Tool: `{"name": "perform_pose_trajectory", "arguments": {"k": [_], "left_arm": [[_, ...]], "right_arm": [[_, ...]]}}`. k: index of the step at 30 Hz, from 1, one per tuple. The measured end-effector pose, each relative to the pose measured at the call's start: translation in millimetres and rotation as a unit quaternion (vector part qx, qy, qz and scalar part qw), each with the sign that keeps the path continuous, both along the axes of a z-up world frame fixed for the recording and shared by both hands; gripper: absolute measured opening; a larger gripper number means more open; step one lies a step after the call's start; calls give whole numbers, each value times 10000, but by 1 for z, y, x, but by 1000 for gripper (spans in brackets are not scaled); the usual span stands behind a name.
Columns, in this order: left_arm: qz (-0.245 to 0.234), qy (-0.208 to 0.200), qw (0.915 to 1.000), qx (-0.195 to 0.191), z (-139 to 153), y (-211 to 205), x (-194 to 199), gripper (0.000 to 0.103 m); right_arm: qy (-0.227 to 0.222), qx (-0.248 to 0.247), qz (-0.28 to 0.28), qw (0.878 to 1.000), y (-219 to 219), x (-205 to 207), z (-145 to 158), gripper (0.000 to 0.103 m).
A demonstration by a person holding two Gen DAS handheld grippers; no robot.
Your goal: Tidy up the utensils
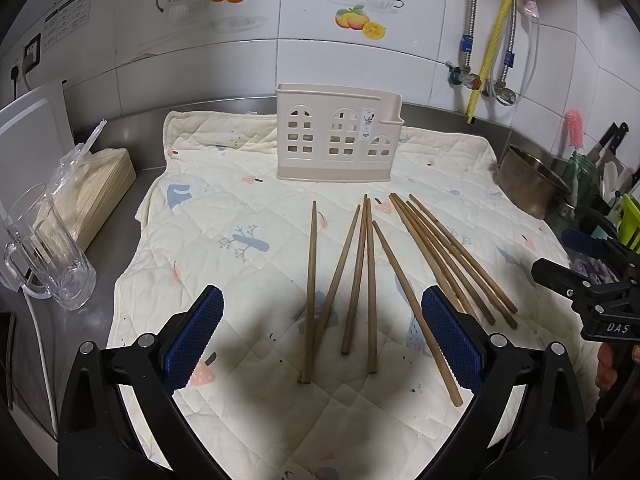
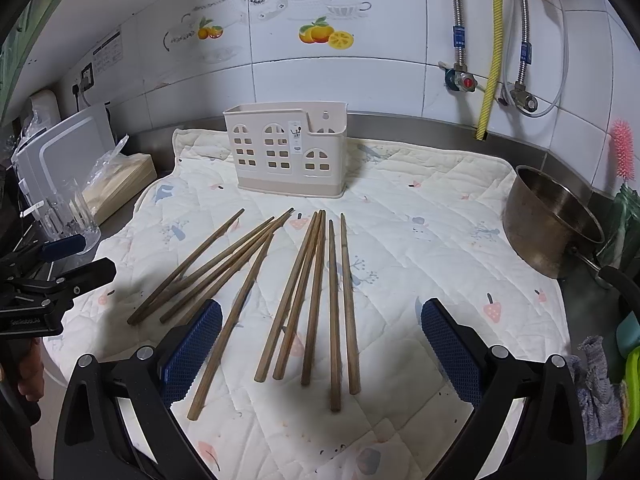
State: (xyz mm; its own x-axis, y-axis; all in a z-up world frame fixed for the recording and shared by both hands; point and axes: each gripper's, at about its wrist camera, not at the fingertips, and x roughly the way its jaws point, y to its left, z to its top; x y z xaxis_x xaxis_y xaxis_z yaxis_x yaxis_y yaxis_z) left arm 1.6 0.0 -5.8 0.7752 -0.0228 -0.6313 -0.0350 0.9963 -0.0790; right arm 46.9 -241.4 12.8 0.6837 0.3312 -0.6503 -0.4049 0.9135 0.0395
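Observation:
Several brown wooden chopsticks (image 1: 370, 276) lie loose on a quilted cream mat (image 1: 224, 208), fanned out in front of a beige plastic utensil holder (image 1: 336, 136) with window cut-outs, which stands upright at the back. My left gripper (image 1: 322, 320) is open and empty, hovering above the near ends of the left chopsticks. In the right wrist view the chopsticks (image 2: 316, 292), the mat (image 2: 440, 220) and the holder (image 2: 286, 148) show too. My right gripper (image 2: 320, 332) is open and empty above the right chopsticks. Each gripper shows at the edge of the other's view.
A glass mug (image 1: 48, 248) and a bag of disposable chopsticks (image 1: 96, 184) stand left of the mat. A white board (image 1: 32, 132) leans behind them. A steel pot (image 2: 552, 220) sits at the right, by a cloth (image 2: 596, 392). Pipes (image 2: 490, 48) hang on the tiled wall.

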Motion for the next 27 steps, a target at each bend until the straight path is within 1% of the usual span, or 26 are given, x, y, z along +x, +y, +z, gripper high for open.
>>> {"name": "perform_pose_trajectory", "arguments": {"k": [16, 27], "left_arm": [[33, -34, 10000, -11, -1, 1, 0, 98], [-28, -70, 10000, -44, -1, -1, -2, 97]], "right_arm": [[-21, 76, -8, 10000, -4, -1, 1, 97], [11, 79, -4, 10000, -3, 0, -2, 97]]}}
